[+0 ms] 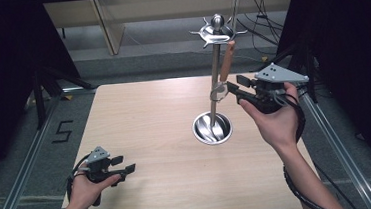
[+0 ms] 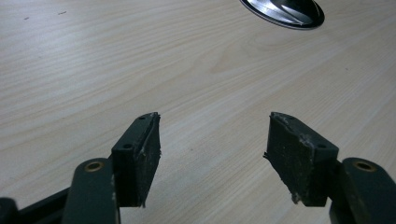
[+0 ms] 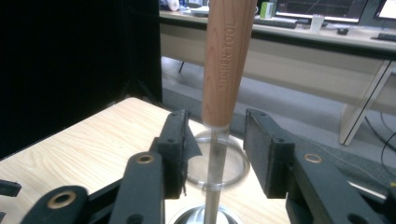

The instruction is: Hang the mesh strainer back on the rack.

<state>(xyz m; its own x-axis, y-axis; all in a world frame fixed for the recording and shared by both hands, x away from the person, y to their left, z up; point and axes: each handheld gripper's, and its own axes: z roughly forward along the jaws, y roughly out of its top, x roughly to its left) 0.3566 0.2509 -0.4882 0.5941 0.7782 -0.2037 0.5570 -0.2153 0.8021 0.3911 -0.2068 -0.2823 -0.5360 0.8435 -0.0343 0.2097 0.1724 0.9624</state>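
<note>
A metal utensil stand (image 1: 215, 74) rises from a round shiny base (image 1: 212, 128) at the table's right middle, with hooks on its top (image 1: 217, 30). A wooden-handled utensil (image 1: 226, 61) hangs from one hook, slanting down toward the pole. My right gripper (image 1: 233, 91) is held up beside it, open. In the right gripper view the wooden handle (image 3: 226, 60) and the thin metal shaft below it stand between the two pads (image 3: 180, 149), with a gap on each side. My left gripper (image 1: 125, 164) rests low at the table's front left, open and empty (image 2: 212, 140).
The wooden table (image 1: 144, 117) has bare surface between the two hands. The stand's base (image 2: 285, 11) shows at the top edge of the left gripper view. Dark curtains flank the table, with metal rails along both sides and cables on the floor behind.
</note>
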